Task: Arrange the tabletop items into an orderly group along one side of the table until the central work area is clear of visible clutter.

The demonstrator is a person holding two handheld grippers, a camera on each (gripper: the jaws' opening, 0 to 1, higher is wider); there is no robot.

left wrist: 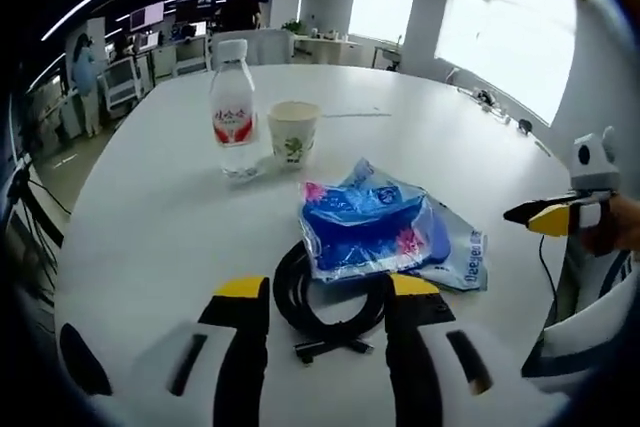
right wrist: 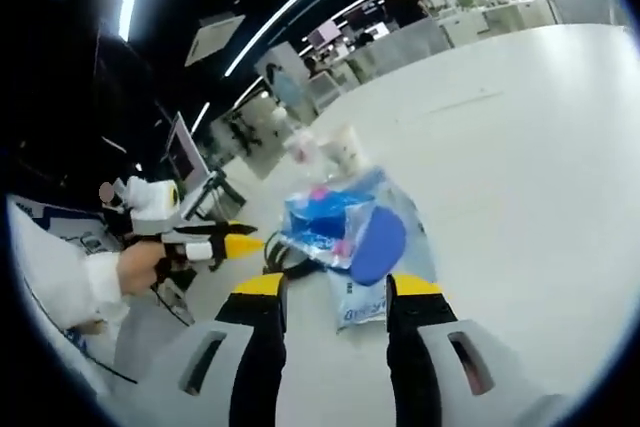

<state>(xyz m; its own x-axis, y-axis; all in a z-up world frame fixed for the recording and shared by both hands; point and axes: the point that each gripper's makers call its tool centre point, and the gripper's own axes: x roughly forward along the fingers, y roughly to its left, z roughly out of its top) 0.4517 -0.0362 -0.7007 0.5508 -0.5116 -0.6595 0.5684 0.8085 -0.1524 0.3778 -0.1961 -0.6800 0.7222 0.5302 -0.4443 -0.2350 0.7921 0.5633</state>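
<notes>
I see the blue plastic bag (left wrist: 385, 232) lying mid-table, overlapping a coiled black cable (left wrist: 325, 307) on its near side. Beyond stand a paper cup (left wrist: 293, 132) and water bottle (left wrist: 232, 107), side by side. My left gripper (left wrist: 328, 292) is spread, straddling the cable; my right gripper (right wrist: 335, 287) hangs released, empty, just short of the bag on the white table (left wrist: 160, 227).

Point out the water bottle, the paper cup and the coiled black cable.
water bottle (left wrist: 232, 123), left gripper view, on its red label.
paper cup (left wrist: 293, 134), left gripper view, on the front of its wall.
coiled black cable (left wrist: 296, 312), left gripper view, on the bare left arc of the coil.
</notes>
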